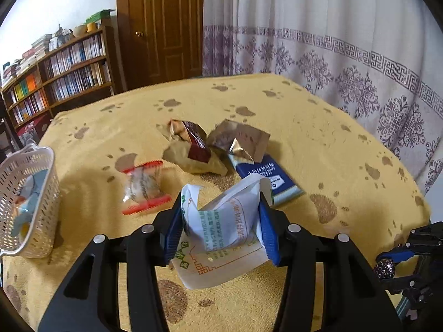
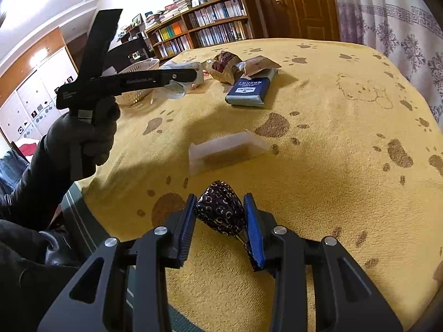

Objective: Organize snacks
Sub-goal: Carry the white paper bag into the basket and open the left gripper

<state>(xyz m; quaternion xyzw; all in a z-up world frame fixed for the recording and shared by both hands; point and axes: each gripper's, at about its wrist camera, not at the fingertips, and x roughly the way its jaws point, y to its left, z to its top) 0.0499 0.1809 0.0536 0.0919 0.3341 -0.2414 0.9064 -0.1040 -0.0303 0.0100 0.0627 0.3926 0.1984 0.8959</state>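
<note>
White paper with green print is what we hold in our left tongs (image 1: 221,221): a soft white snack packet (image 1: 221,218), squeezed between the two blue pads and lifted a little above the yellow paw-print cloth (image 1: 318,144). Our right tongs (image 2: 218,221) are shut on a dark purple candy (image 2: 221,211) with pale rings on it, low over the near edge of the table. The white basket (image 1: 30,193) stands off to the left, well apart from the packet, with a few snacks already inside. The packet is crumpled and floppy, so we think it could slip out on the way if our squeeze gets loose, or catch on the basket rim and tip it. The round candy could pop out too, since the pads only touch its sides. On the cloth wait a red-edged clear packet (image 1: 144,186), a brown wrapper (image 1: 191,149), a shiny foil packet (image 1: 238,141) and a blue packet (image 1: 265,179), close together beyond the left tongs.
</note>
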